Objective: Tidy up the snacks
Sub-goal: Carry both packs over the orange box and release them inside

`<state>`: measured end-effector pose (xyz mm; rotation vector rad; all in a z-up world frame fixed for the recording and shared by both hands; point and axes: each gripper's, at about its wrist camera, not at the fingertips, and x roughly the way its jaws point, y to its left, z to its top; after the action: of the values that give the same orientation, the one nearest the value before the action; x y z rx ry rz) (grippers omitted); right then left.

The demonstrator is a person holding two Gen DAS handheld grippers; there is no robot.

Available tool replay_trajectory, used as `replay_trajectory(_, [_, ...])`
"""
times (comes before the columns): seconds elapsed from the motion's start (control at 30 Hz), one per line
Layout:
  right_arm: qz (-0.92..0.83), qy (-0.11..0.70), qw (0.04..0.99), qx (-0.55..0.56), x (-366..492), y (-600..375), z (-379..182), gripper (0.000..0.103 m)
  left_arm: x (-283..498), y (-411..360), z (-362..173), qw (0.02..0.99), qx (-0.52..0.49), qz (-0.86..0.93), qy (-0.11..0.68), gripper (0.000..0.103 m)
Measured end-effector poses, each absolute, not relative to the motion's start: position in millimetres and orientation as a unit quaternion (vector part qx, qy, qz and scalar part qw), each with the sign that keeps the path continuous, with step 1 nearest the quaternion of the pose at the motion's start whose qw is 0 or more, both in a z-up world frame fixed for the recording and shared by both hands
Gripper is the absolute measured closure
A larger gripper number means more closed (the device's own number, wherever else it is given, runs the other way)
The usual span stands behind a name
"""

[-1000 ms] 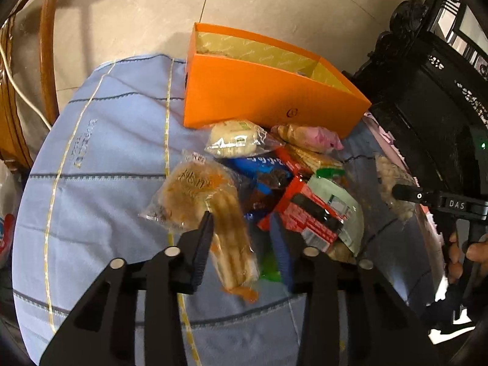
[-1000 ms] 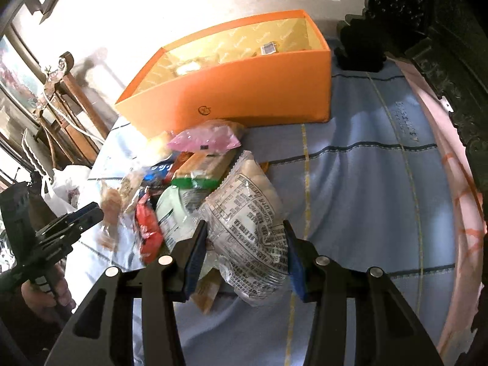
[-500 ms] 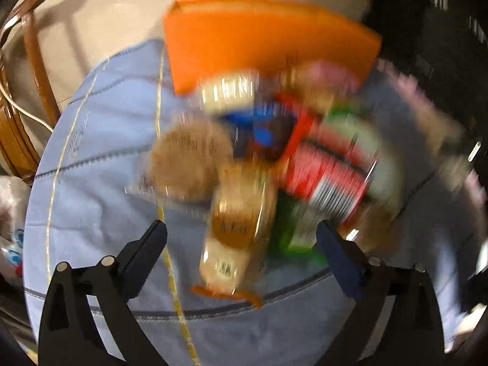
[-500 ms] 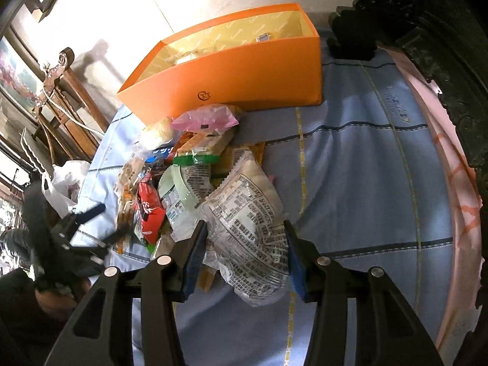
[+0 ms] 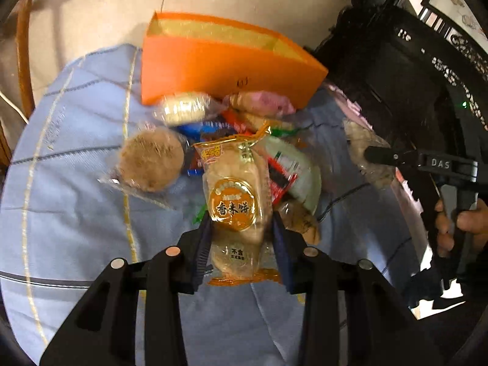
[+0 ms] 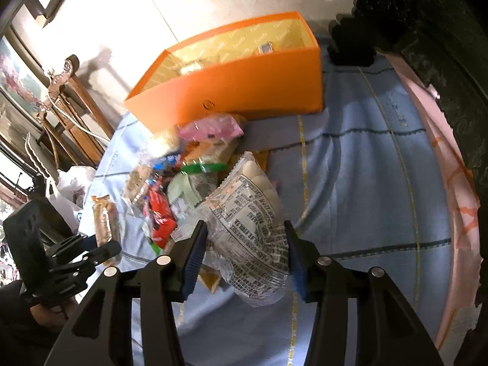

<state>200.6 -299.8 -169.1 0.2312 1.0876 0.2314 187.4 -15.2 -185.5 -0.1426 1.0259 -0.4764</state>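
My left gripper [image 5: 241, 222] is closing its jaws on a clear and orange rice-cracker packet [image 5: 235, 189], and both pads press its sides. The packet stands up over the snack pile [image 5: 274, 158], which lies on the blue cloth in front of the orange box [image 5: 213, 67]. My right gripper [image 6: 245, 228] is shut on a clear packet of pale round snacks with black print [image 6: 250, 195], held above the cloth to the right of the pile. In the right wrist view the left gripper [image 6: 100, 250] shows at lower left with the cracker packet [image 6: 105, 222].
The open orange box [image 6: 244, 91] holds a few small items. A round brown cake in clear wrap [image 5: 149, 158] lies left of the pile. Dark carved furniture [image 5: 411, 76] stands to the right, a wooden chair [image 6: 70, 113] to the left. A hand [image 5: 457, 222] holds the right gripper's handle.
The left gripper opened wide over the pile, then closed on the rice-cracker packet, which now stands raised between its pads. The right gripper kept its hold on the printed packet.
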Motion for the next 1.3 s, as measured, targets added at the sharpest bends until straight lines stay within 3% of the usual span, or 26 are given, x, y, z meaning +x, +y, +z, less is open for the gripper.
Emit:
replay_trajectory(0.57, [0.135, 0.358, 0.920, 0.086, 239, -276, 11, 0.053, 264, -39, -17, 0.909, -0.045, -0.231, 0.344, 0.066])
replay_trajectory(0.77, [0.122, 0.344, 0.927, 0.083, 271, -283, 34, 0.053, 312, -46, 16, 0.918, -0.047, -0.219, 0.328, 0.066])
replay_trajectory(1.0, [0.111, 0.345, 0.929, 0.075, 336, -281, 32, 0.053, 377, -58, 16, 0.922, -0.033, -0.205, 0.328, 0.065])
replay_trajectory(1.07, [0.118, 0.352, 0.925, 0.077, 367, -279, 23, 0.045, 405, -63, 4, 0.916, -0.037, -0.218, 0.335, 0.031])
replay_trajectory(1.1, [0.106, 0.364, 0.922, 0.074, 381, -280, 15, 0.032, 417, -64, -3, 0.915, -0.032, -0.209, 0.345, 0.004])
replay_trajectory(1.13, [0.084, 0.374, 0.921, 0.071, 392, -283, 5, 0.027, 426, -63, -12, 0.919, -0.026, -0.187, 0.347, 0.004])
replay_trajectory(1.3, [0.078, 0.395, 0.913, 0.072, 385, -294, -26, 0.026, 430, -29, -52, 0.910, -0.062, -0.163, 0.377, 0.004])
